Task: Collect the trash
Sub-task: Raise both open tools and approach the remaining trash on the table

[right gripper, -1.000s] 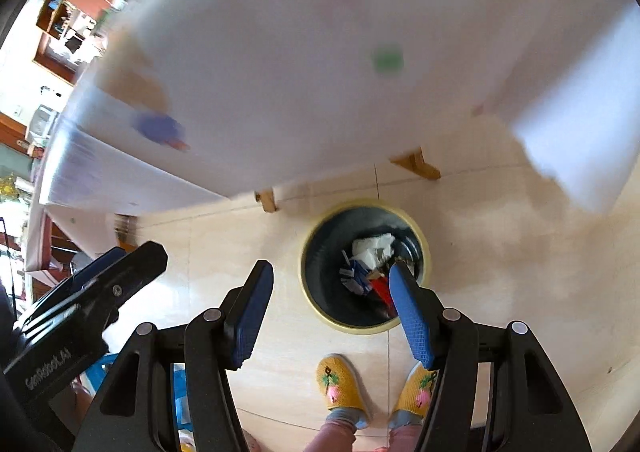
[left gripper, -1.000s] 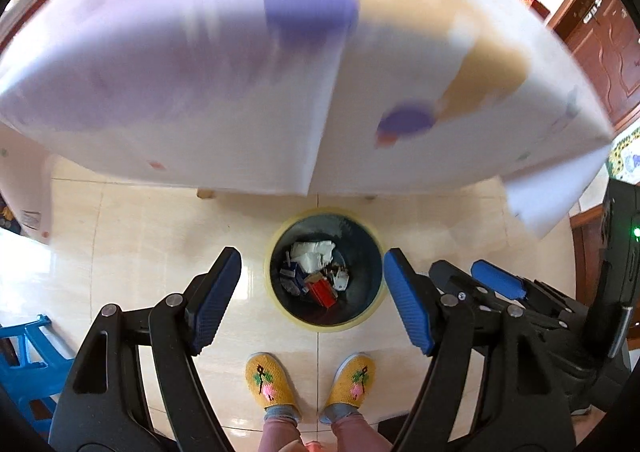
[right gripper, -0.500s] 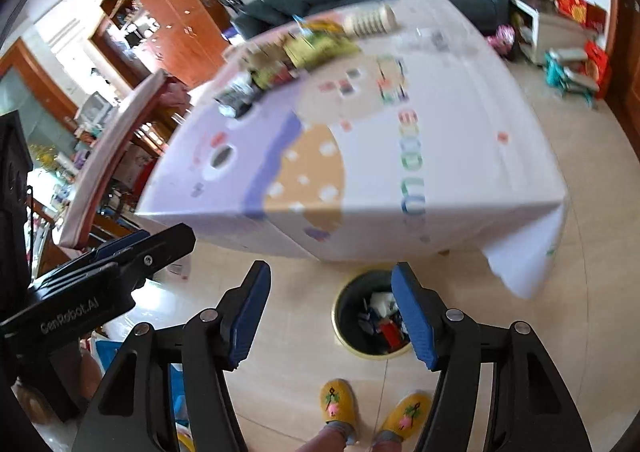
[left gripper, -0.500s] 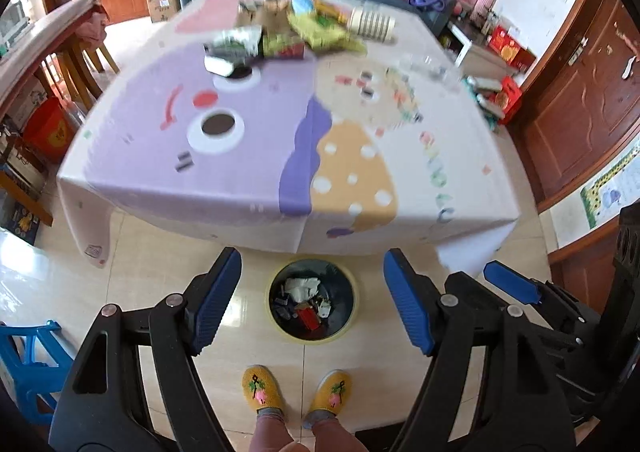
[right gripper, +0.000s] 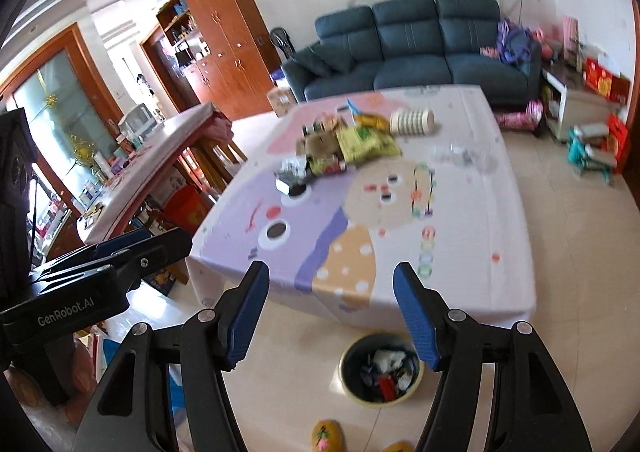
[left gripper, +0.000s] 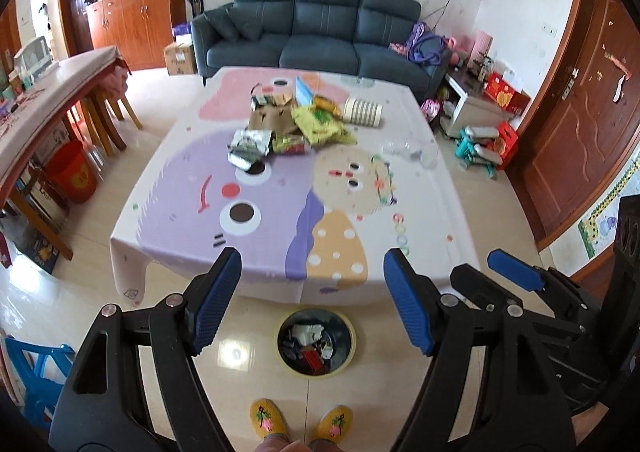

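Note:
A pile of trash [left gripper: 292, 124] [right gripper: 340, 144] lies at the far half of the table [left gripper: 280, 248] [right gripper: 472, 252]: yellow-green wrappers, a brown paper bag, a crumpled silver foil pack [left gripper: 250, 146], a striped paper cup [left gripper: 363, 112] [right gripper: 412, 121] on its side and a clear plastic bottle [left gripper: 412, 150]. On the floor at the table's near edge stands a round bin [left gripper: 316, 344] [right gripper: 380, 370] holding trash. My left gripper [left gripper: 312, 292] is open and empty, high above the bin. My right gripper [right gripper: 330, 312] is open and empty too.
A person's feet in yellow slippers [left gripper: 302, 422] stand just before the bin. A long pink-topped table [left gripper: 48, 92] with chairs and a red bucket [left gripper: 72, 176] is to the left. A blue sofa [left gripper: 316, 32] stands behind, a wooden door [left gripper: 580, 124] at right, a blue stool [left gripper: 28, 372] at lower left.
Both grippers have risen and tilted up from over the bin; the view went from the bin under the table edge to the whole tabletop and room. Both stayed open.

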`<act>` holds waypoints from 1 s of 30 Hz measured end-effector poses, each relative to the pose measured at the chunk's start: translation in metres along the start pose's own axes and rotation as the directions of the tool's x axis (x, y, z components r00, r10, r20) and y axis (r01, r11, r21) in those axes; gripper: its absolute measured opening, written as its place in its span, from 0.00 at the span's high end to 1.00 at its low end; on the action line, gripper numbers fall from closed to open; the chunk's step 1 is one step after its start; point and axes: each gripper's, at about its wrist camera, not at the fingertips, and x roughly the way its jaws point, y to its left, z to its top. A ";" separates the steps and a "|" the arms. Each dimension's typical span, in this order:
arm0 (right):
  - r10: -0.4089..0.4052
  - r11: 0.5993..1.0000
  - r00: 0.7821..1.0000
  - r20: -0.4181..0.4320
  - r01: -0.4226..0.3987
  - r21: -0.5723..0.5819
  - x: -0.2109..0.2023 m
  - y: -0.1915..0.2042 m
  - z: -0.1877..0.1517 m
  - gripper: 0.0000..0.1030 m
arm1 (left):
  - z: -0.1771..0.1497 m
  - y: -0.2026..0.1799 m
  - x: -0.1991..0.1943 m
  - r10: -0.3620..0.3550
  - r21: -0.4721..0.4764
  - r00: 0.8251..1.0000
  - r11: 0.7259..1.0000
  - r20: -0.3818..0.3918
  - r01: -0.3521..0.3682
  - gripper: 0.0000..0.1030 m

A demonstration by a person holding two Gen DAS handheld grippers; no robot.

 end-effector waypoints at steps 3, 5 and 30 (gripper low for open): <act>-0.006 1.000 1.000 0.028 0.007 -0.017 -0.012 -0.001 0.015 0.33 | 0.012 -0.003 -0.012 0.001 -0.001 1.000 1.000 0.014 -0.001 0.31; -0.009 1.000 0.999 0.042 0.009 -0.022 -0.015 -0.001 0.024 0.32 | 0.020 -0.005 -0.016 0.001 -0.003 1.000 1.000 0.024 -0.001 0.31; -0.146 0.989 0.988 -0.048 0.148 0.027 0.163 0.005 0.180 0.32 | 0.156 0.077 0.095 0.057 0.030 0.997 0.998 0.058 -0.058 0.31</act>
